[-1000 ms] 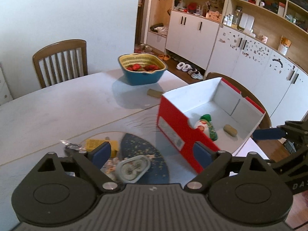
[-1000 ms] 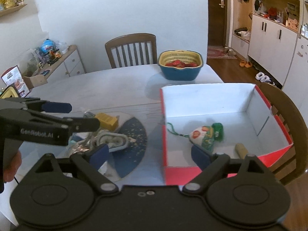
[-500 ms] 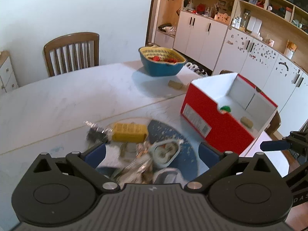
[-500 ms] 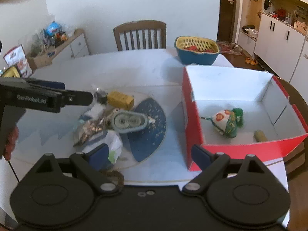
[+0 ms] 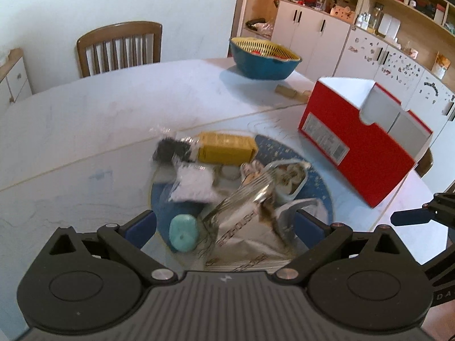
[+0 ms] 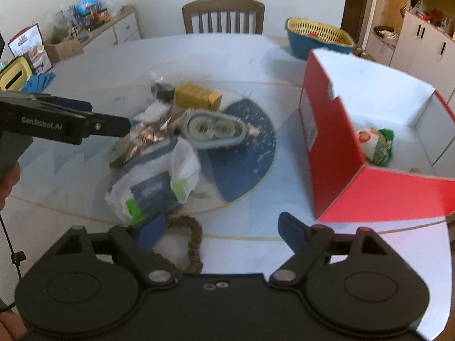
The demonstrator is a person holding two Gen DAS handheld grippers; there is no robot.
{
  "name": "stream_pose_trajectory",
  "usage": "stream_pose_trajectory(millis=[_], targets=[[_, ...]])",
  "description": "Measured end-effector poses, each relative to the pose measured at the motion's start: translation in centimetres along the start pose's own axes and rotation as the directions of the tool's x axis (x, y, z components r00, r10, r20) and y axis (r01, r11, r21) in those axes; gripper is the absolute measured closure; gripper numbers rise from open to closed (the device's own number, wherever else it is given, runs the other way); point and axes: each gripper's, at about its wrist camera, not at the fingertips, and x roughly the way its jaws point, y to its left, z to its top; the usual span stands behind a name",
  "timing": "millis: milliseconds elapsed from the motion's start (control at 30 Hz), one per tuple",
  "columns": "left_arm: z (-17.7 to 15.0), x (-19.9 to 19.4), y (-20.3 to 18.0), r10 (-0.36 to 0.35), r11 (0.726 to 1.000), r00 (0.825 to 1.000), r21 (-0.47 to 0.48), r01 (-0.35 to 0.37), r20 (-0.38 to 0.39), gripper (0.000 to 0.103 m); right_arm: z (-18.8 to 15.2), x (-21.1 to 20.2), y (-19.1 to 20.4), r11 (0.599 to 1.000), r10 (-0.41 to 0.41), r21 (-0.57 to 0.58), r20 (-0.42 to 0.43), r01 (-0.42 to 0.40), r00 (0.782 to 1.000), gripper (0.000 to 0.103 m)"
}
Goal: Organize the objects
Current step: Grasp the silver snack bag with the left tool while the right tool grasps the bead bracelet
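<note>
Clutter pile (image 5: pixel 227 176), left gripper (image 5: pixel 224 224) spread above

We read "GenRobot.AI" in pale letters on the side of the left gripper (image 6: pixel 68 126), at nine o'clock in the right wrist view. In the left wrist view, "DA" shows at the cut-off edge of the right gripper (image 5: pixel 412 217), near four o'clock. The red box (image 5: pixel 355 145) carries a white barcode label (image 5: pixel 324 139), too blurred to read. Dark print on the silver foil packet (image 5: pixel 241 227) is also illegible to us.
</note>
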Motion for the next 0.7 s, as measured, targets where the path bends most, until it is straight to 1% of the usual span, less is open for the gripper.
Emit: stream_pose_trajectory(millis=[133,200,267,333,433,500,600,633,700], targets=[[-0.8,1.0,0.6,-0.033,0.999,0.999,-0.01,0.032,-0.011,0.0,-0.3,0.9,0.6,1.0,0.009,-0.015,-0.027,-0.009,1.0,0.024],[-1.1,1.3,1.0,-0.051,0.998,0.999,-0.027,0.051,-0.006,0.0,-0.4,1.4,1.0,1.0,0.014,-0.023,-0.038,-0.015,0.999,0.026],[-1.2,1.4,1.2,-0.056,0.998,0.998,-0.041,0.056,0.002,0.0,-0.6,1.8,1.2,0.999,0.017,-0.03,-0.051,-0.019,0.999,0.028],[-1.3,1.4,1.0,-0.059,0.998,0.998,-0.032,0.06,0.01,0.0,-0.6,2.2,1.5,0.999,0.02,-0.032,-0.062,-0.022,0.998,0.029],[-1.4,1.2,0.6,-0.085,0.996,0.996,-0.018,0.086,0.028,0.0,-0.8,2.6,1.8,0.999,0.026,-0.035,-0.077,-0.029,0.997,0.034],[-1.2,1.1,0.4,-0.105,0.994,0.994,-0.013,0.106,0.042,0.001,-0.8,2.7,2.0,0.999,0.026,-0.043,-0.082,-0.03,0.996,0.039],[-1.0,1.7,0.0,-0.121,0.993,0.992,-0.009,0.121,0.021,0.001,-0.9,2.9,2.3,0.998,0.029,-0.057,-0.093,-0.034,0.995,0.044],[-0.9,1.9,0.0,-0.131,0.991,0.991,-0.018,0.132,0.015,0.001,-0.9,3.0,2.4,0.998,0.028,-0.059,-0.096,-0.034,0.995,0.045],[-0.7,2.3,0.1,-0.141,0.989,0.99,-0.038,0.141,0.005,0.002,-1.0,3.3,2.4,0.998,0.027,-0.06,-0.102,-0.033,0.994,0.05]])
